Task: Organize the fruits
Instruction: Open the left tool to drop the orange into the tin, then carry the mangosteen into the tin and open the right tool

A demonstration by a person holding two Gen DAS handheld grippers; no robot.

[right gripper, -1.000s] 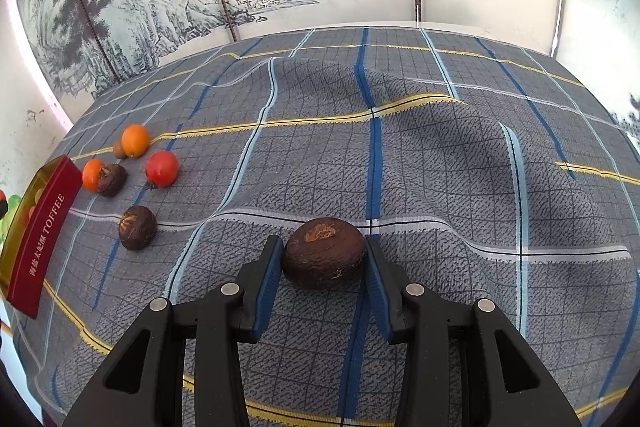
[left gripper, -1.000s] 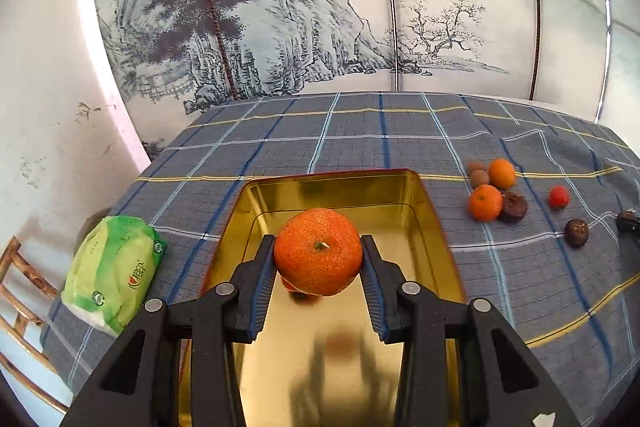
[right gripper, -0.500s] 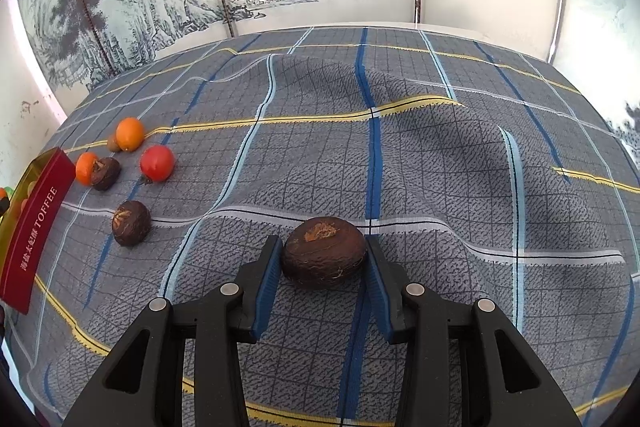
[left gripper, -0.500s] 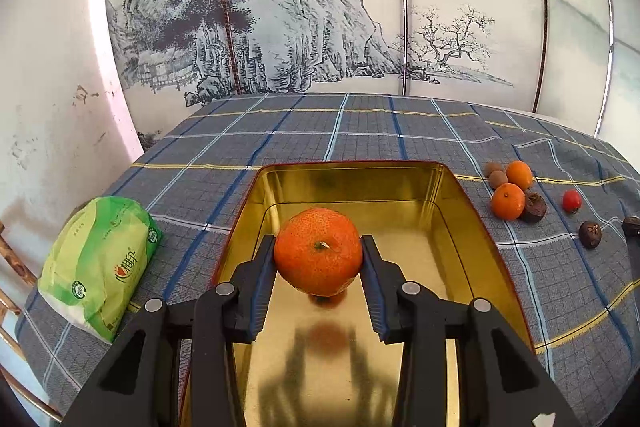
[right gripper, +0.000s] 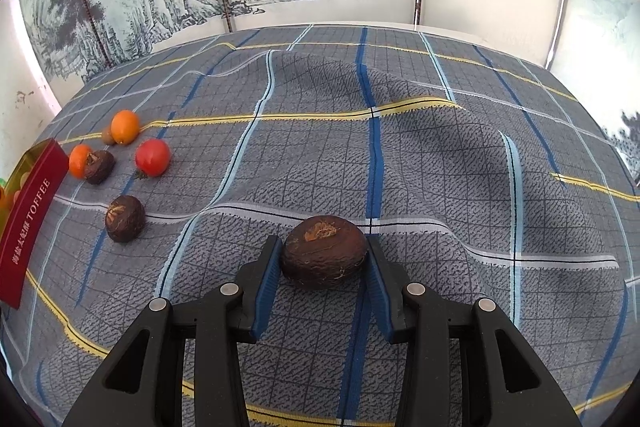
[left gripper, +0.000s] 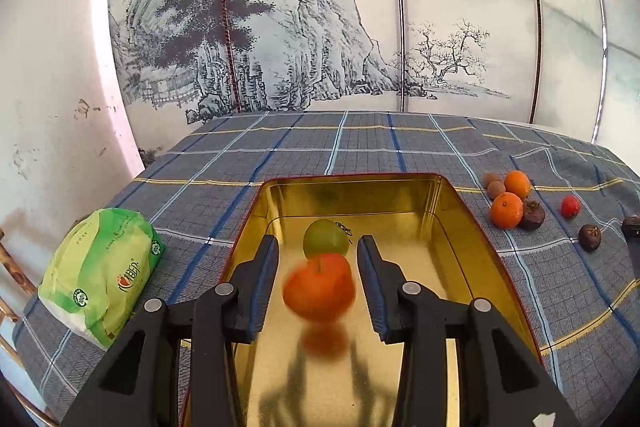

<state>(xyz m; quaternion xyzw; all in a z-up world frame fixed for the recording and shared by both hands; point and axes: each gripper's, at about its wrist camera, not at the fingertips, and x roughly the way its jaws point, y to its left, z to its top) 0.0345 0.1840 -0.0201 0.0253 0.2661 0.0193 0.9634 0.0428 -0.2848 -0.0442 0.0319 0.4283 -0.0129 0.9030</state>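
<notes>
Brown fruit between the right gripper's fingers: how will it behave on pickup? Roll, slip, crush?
The brown fruit looks squat and flattened, so it's probably less apt to roll than the round oranges. Its skin looks rough and matte, likely grippy against the right gripper pads. It sits on rumpled cloth, which may shift if pushed.

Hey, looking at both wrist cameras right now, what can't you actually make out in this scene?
- Left wrist: the orange between the open left claw is motion-blurred, so whether it has landed in the tin is unclear.
- Left wrist: the green fruit is partly hidden behind the orange.
- Right wrist: the frame edge crops the tin, hiding its contents.
- Right wrist: the right claw flanks the brown fruit; pad contact is unclear.
</notes>
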